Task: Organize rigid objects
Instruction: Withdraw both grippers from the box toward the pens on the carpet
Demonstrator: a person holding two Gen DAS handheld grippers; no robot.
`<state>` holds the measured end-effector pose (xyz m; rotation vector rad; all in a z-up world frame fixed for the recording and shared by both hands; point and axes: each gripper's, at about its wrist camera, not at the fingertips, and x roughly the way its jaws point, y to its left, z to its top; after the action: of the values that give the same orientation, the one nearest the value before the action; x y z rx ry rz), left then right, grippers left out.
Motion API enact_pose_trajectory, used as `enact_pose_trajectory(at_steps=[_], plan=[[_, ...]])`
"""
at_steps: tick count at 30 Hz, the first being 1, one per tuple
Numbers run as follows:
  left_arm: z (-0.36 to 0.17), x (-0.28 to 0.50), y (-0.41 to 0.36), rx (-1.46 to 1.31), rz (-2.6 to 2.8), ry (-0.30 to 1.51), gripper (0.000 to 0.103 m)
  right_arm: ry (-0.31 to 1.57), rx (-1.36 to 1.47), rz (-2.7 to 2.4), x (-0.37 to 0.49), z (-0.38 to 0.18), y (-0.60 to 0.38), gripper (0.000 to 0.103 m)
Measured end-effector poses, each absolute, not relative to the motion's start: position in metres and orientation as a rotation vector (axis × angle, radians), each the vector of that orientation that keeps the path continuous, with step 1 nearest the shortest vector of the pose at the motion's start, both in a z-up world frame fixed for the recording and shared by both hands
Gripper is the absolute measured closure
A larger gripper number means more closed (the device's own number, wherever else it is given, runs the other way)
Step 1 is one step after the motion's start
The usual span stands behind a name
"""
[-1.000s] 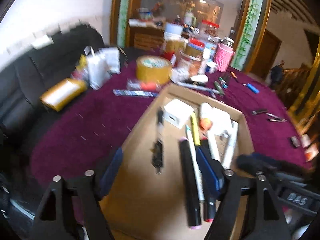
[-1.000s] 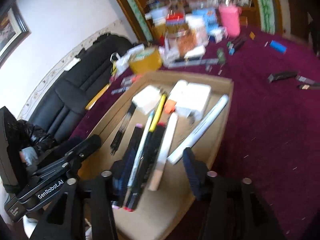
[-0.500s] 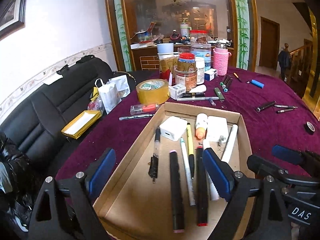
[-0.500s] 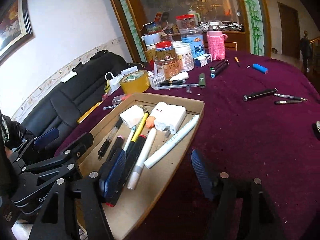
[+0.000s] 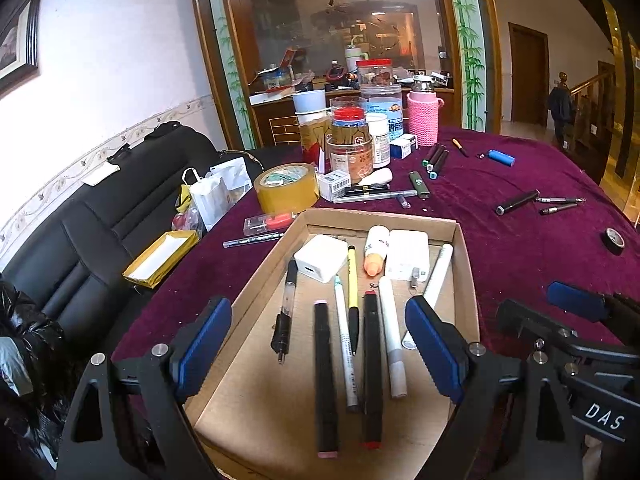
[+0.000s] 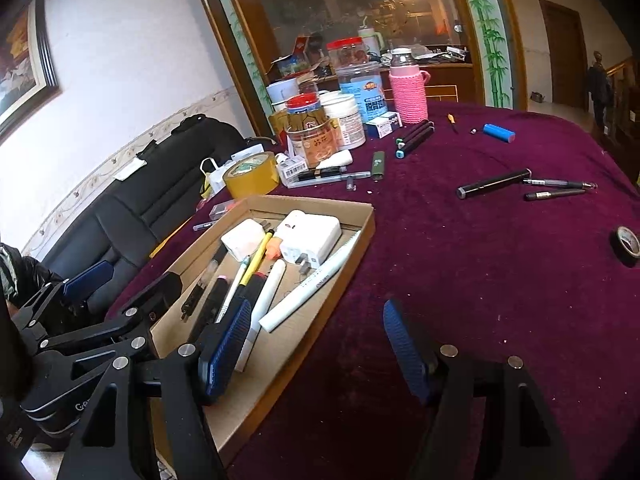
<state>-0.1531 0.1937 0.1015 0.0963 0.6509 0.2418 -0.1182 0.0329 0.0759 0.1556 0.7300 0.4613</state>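
1. Both pairs of fingers stand wide apart with nothing between them. The left gripper (image 5: 318, 354), black with blue ribbed pads, hangs above the near end of a cardboard tray (image 5: 466, 264); its jaws have just been opening. The right gripper (image 6: 316, 354), of the same build, has also just been opening; its left pad is over the tray's near right corner and its right pad over bare cloth.
2. Shallow and rectangular, the tray of plain brown card rests on a desk (image 6: 480, 280) covered in dark purple velvety cloth.
3. Inside the tray, long thin things lie roughly side by side: a black marker with a pink end (image 5: 325, 380), a black marker with red ends (image 5: 371, 368), a white pen (image 5: 345, 344), a yellow pen (image 5: 352, 284), a thick white marker (image 5: 391, 340), a clear-barrelled pen (image 5: 285, 312), and a long white marker (image 6: 316, 280) against the right wall.
4. Farther in sit two boxy white chargers (image 5: 322, 257) (image 5: 407, 254) and a small white bottle with an orange cap (image 5: 376, 252).
5. Beyond the tray on the cloth lie a roll of tan tape (image 5: 286, 188), jars, a pink knitted flask (image 5: 423, 116), a blue cylinder (image 5: 501, 157), loose dark pens (image 6: 494, 183) and a small black tape roll (image 6: 626, 242).
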Motion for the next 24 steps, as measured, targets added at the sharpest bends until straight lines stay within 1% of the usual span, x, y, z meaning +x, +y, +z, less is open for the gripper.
enact_pose_trajectory(at_steps=[18, 24], plan=[[0.102, -0.148, 0.164, 0.154, 0.235, 0.663, 0.015, 0.723, 0.184, 0.438, -0.118, 0.074, 0.006, 0.029], [0.097, -0.143, 0.153, 0.136, 0.151, 0.711, 0.015, 0.722, 0.199, 0.431, -0.113, 0.073, -0.015, 0.029]])
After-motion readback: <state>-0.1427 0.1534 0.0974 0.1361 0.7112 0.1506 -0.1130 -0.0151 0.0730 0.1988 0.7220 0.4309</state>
